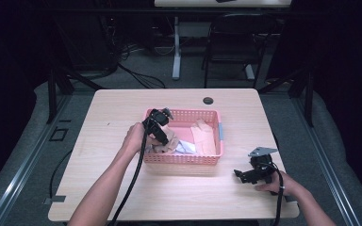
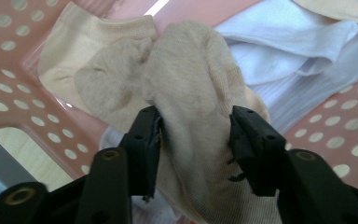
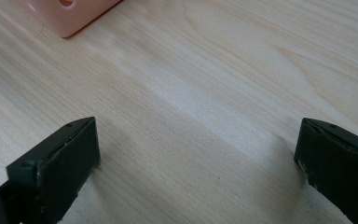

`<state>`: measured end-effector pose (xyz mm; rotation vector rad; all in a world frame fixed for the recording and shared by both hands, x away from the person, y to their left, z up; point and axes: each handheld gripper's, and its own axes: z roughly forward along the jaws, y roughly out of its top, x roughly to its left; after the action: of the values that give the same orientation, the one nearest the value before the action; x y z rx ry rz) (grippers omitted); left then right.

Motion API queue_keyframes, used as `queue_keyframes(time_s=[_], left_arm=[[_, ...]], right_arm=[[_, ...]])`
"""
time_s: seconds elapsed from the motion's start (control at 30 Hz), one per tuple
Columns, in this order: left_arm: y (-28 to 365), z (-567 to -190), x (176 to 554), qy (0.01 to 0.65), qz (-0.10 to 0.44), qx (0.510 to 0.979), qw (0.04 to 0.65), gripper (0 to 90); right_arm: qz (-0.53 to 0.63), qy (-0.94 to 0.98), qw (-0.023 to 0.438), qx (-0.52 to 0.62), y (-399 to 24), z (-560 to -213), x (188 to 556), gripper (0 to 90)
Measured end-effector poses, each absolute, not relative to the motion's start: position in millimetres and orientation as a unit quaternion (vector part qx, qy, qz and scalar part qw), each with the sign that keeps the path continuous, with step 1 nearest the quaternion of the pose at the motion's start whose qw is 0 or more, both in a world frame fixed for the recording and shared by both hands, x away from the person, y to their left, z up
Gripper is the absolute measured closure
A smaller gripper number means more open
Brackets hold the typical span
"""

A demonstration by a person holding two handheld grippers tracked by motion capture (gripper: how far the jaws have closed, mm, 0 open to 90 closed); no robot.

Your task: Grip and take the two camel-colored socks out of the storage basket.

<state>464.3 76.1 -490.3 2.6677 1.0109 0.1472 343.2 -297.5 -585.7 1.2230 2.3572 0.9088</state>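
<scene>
Beige sock (image 2: 191, 98) sits in the pink basket (image 1: 217, 132), its length running straight between my left gripper (image 2: 193, 135) jaws, now pinching it; right gripper (image 3: 196, 158) rests spread on the desk (image 1: 122, 99).

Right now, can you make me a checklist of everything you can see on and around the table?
Surface: wooden table, bare around the basket.
Job's things: pink basket holding socks; tan sock between the left gripper's jaws.
Clutter: nothing seen.
Grippers: left gripper pressing on the tan sock inside the basket; right gripper open, low over bare wood.
Cables: black cable trailing from left gripper.
Surroundings: chair and dark floor behind table.
</scene>
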Motion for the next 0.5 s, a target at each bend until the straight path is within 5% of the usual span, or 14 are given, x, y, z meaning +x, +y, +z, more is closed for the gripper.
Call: queue_keyframes(time_s=[0.23,0.5], left_arm=[[73.9,-491.6,464.7,0.340,0.069,0.929,0.130,77.9],[74.9,-482.5,460.5,0.330,0.079,0.930,0.139,83.2]], right_arm=[[0.318,0.829,0.166,0.429,-297.7,-585.5,343.1,0.0],[0.318,0.829,0.166,0.429,-297.8,-585.5,343.1,0.0]])
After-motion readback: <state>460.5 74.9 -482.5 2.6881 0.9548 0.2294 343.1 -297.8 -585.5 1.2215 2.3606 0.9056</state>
